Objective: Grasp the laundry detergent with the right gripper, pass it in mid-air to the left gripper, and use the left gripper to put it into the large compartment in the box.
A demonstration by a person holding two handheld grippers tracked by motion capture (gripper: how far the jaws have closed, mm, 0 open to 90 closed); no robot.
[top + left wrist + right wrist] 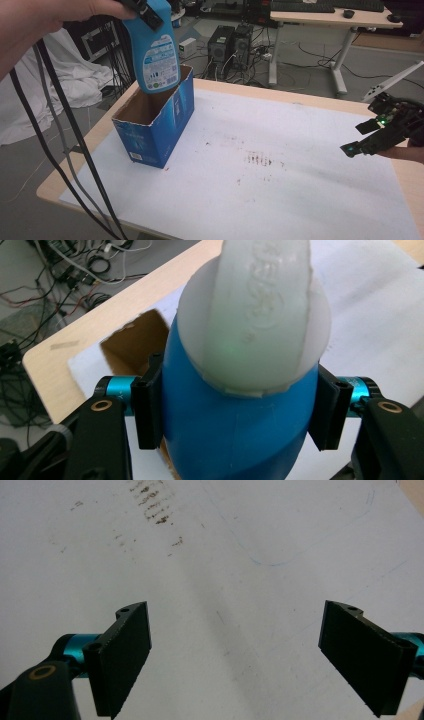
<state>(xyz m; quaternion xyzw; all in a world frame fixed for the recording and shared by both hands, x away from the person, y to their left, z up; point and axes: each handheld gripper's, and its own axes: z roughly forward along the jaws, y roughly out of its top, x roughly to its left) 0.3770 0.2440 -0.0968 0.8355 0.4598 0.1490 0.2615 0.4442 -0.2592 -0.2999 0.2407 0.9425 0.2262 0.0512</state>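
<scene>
While I am holding the blue bottle (156,52) up over the open cardboard box (155,120), my left hand-held gripper (235,412) is clamping it just below the white cap (257,315), one jaw pressed to each side of the blue body. In the high view the bottle's base is hanging at about the level of the box's rim, above the far end of the opening, with the label facing out. I judge I am lowering it in, so I am trying to keep the bottle upright and centred between the box walls, because a base that catches the torn rim could tip the box over on the white sheet (280,165). I am keeping my grip firm until the base is resting on the bottom. Farther across the worktop (320,102), my right hand-held gripper (235,655) is hovering with its jaws wide apart and holding nothing, over the stained sheet, well apart from the box.
</scene>
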